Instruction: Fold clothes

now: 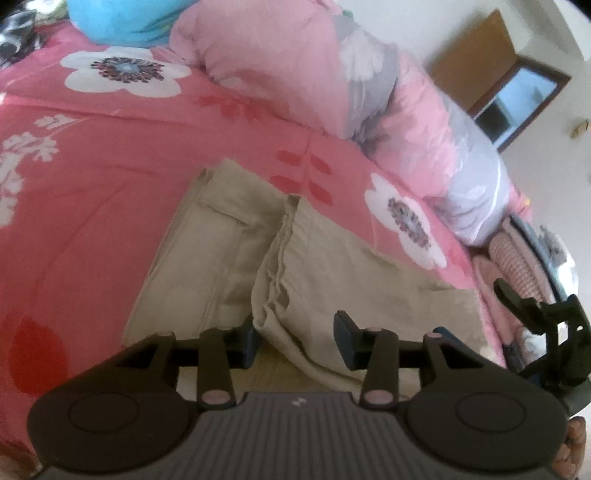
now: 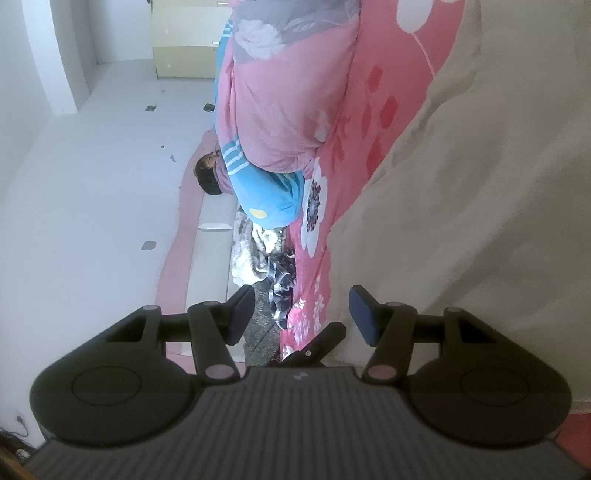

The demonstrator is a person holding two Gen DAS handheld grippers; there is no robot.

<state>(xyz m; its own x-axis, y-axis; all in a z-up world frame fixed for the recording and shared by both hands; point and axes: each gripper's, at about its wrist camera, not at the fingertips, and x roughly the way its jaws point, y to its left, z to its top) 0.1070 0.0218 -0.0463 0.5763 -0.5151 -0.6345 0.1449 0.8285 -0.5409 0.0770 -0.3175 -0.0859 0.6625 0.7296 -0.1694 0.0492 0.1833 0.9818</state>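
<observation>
A beige garment lies folded on the pink floral bedsheet. My left gripper hovers over its near edge, tilted downward. The jaws stand apart, and a raised fold of the beige cloth runs between them without being pinched. In the right wrist view, which is rolled sideways, the beige garment fills the right side. My right gripper is open beside its edge, with nothing between the fingers. Its right finger is close to the cloth. The right gripper's black body shows at the left view's right edge.
A bunched pink and grey quilt lies along the far side of the bed, with a blue garment beyond it. A pink knitted item sits at the bed's right edge. Black and white checked cloth lies near the pillows.
</observation>
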